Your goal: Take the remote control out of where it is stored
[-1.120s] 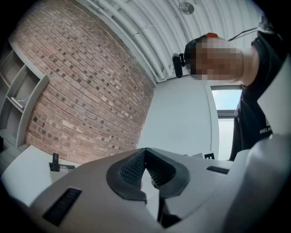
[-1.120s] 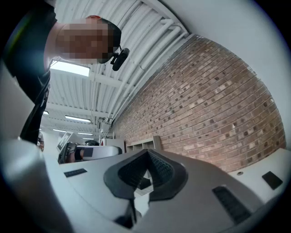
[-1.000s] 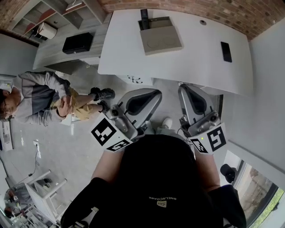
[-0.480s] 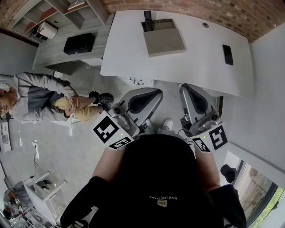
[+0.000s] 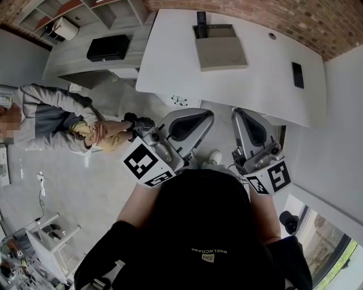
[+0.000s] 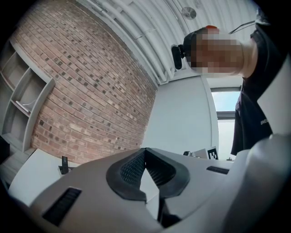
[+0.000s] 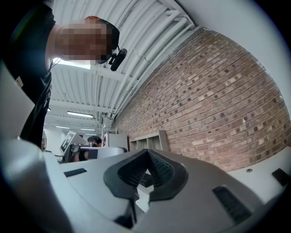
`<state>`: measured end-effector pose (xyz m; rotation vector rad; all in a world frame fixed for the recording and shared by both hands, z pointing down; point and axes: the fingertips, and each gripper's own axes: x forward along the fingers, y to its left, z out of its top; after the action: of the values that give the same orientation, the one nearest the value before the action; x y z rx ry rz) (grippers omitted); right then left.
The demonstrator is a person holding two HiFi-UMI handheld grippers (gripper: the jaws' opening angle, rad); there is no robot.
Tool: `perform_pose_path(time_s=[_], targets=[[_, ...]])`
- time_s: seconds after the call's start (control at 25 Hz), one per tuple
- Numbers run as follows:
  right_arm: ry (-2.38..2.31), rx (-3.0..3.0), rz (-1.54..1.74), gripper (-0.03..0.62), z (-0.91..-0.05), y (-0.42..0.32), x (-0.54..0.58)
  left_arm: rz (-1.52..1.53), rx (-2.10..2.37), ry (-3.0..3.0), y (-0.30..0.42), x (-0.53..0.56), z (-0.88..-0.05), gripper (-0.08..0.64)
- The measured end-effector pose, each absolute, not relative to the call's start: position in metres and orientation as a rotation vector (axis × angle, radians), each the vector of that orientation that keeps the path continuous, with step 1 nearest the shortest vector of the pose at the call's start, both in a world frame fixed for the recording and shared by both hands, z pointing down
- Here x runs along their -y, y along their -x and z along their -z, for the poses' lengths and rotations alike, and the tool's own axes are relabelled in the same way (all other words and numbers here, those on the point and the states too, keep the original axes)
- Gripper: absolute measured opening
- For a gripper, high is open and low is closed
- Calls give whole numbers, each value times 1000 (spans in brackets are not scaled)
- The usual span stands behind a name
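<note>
- My left gripper (image 5: 199, 115) and right gripper (image 5: 243, 113) are both clenched and empty, short of the tabletop's (image 5: 255, 79) near edge.
- I'd open one, then lift the far-edge remote control (image 5: 200, 17) straight up.

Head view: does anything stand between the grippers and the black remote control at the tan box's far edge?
Nothing visible does. Only bare white table separates the left gripper and right gripper, both shut and empty, from the flat tan box; the black remote control sits at its far edge.
</note>
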<state>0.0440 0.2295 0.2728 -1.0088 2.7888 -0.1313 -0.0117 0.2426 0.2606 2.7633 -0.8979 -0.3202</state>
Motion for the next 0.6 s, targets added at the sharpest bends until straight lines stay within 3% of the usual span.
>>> perform_pose_path(time_s=[0.6], targets=[[1148,-2766,113,5,-277,-12,-229,380,891,-2754,75,-246,-265,6]])
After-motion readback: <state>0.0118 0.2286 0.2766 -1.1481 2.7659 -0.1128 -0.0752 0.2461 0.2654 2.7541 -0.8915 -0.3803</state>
